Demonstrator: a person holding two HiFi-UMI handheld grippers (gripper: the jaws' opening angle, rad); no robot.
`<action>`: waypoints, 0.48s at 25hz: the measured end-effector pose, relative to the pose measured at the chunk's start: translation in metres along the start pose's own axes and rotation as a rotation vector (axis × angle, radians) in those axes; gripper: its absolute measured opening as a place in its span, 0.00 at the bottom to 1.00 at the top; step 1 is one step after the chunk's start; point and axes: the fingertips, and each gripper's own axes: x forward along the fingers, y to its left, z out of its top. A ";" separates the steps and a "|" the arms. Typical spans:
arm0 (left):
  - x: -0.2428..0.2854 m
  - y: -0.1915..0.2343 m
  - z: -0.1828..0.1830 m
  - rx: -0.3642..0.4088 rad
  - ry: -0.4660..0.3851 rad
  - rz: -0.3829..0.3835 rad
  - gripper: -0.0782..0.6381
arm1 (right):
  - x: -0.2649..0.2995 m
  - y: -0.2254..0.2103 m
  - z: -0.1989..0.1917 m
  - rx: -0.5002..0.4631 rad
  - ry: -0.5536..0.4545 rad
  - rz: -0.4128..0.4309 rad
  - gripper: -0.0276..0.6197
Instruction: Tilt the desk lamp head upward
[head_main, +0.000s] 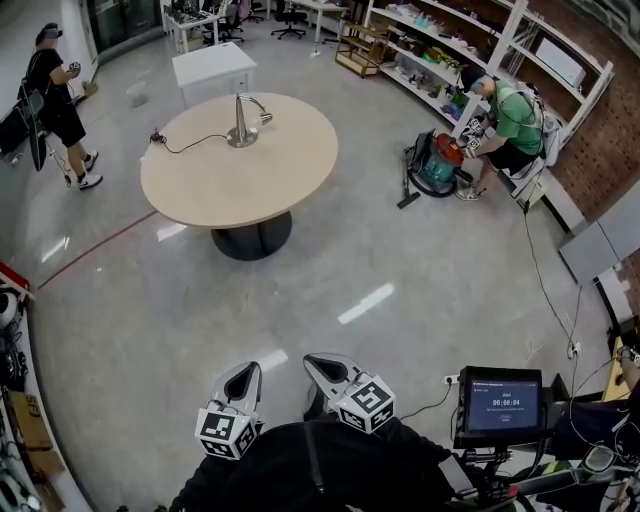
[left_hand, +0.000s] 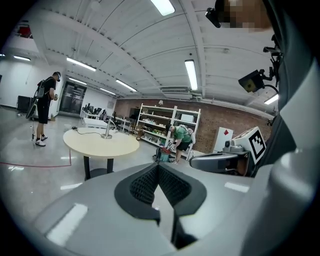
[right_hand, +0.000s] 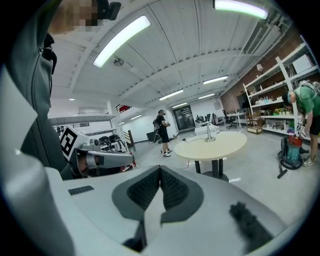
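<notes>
Left gripper (head_main: 244, 375) and right gripper (head_main: 320, 366) are held side by side, low and tucked in, tips pointed forward; both are shut tight, nothing pinched.

Round beige table (head_main: 250, 195) on a dark pedestal (head_main: 252, 238), well ahead across the grey floor (head_main: 400, 290). Desk lamp (head_main: 243, 128) stands near the table's far edge, head bent over to the right; its black cable (head_main: 185, 148) trails left to the rim. Left gripper (head_main: 246, 369) and right gripper (head_main: 312, 361) low in frame, side by side, jaws together, empty, well apart from the table. Person in green (head_main: 512, 118) crouches by shelves (head_main: 430, 50) at right; person in black (head_main: 52, 100) stands at left
</notes>
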 end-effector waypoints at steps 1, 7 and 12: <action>0.008 -0.002 0.002 -0.004 -0.001 0.005 0.12 | 0.001 -0.008 0.001 -0.007 0.006 0.011 0.05; 0.089 -0.013 0.014 -0.024 0.012 0.027 0.12 | -0.001 -0.089 0.006 0.011 0.023 0.047 0.05; 0.102 -0.012 0.023 -0.024 0.007 0.040 0.12 | 0.002 -0.105 0.015 0.003 0.018 0.056 0.05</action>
